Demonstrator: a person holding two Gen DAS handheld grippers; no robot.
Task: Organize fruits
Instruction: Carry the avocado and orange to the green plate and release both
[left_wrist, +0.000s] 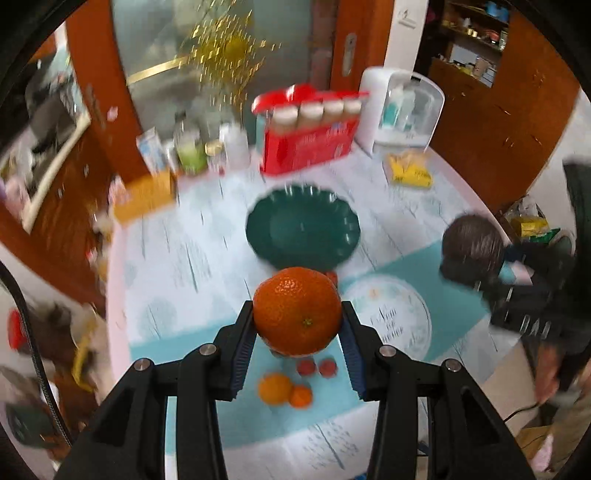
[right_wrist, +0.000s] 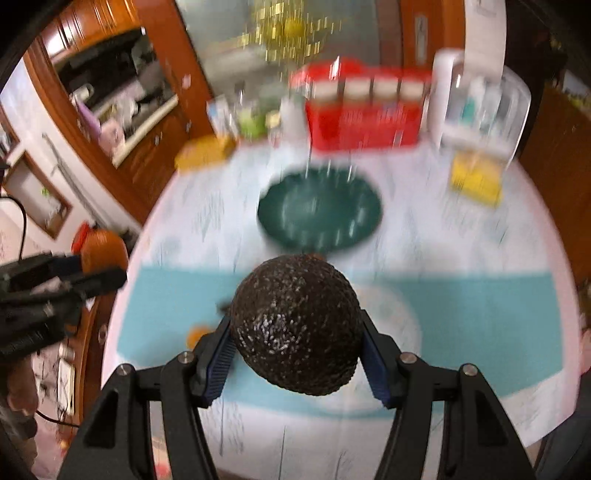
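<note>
My left gripper (left_wrist: 297, 325) is shut on a large orange (left_wrist: 297, 312), held above the table. My right gripper (right_wrist: 295, 336) is shut on a dark avocado (right_wrist: 295, 325), also held in the air; it shows in the left wrist view (left_wrist: 472, 240) at the right. A dark green scalloped plate (left_wrist: 303, 229) lies empty on the table beyond both; it also shows in the right wrist view (right_wrist: 319, 212). Below the left gripper lie two small oranges (left_wrist: 282, 389) and small red fruits (left_wrist: 317, 367) on a teal mat (left_wrist: 454, 299). A white round plate (left_wrist: 391, 317) lies on the mat.
A red box with jars (left_wrist: 306, 136), a white container (left_wrist: 402, 110), a yellow packet (left_wrist: 410, 170), an orange box (left_wrist: 144, 197) and bottles (left_wrist: 192, 147) stand along the table's back edge. Wooden cabinets surround the table. The left gripper with its orange shows in the right wrist view (right_wrist: 99, 251).
</note>
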